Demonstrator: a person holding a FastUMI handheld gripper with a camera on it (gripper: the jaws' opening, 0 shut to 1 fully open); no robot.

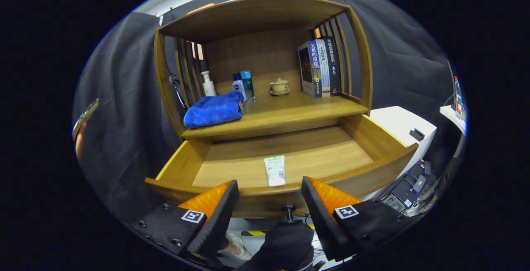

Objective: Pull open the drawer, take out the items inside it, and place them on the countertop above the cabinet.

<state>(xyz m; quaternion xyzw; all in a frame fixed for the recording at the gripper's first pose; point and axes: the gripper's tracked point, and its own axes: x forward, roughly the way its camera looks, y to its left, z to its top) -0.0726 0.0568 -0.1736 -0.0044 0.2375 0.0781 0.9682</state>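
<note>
A wooden drawer (186,163) stands pulled open, a small white tube (275,170) lying inside; the tongs (270,190) gape wide, empty.

The camera sat on the gripper (269,190), close above the open drawer (290,155). It looked forward and a little down at the cabinet (265,14).

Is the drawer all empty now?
No, a white tube lies flat on the floor of the open drawer, just ahead of the gripper, whose jaws stand open and hold nothing.
</note>
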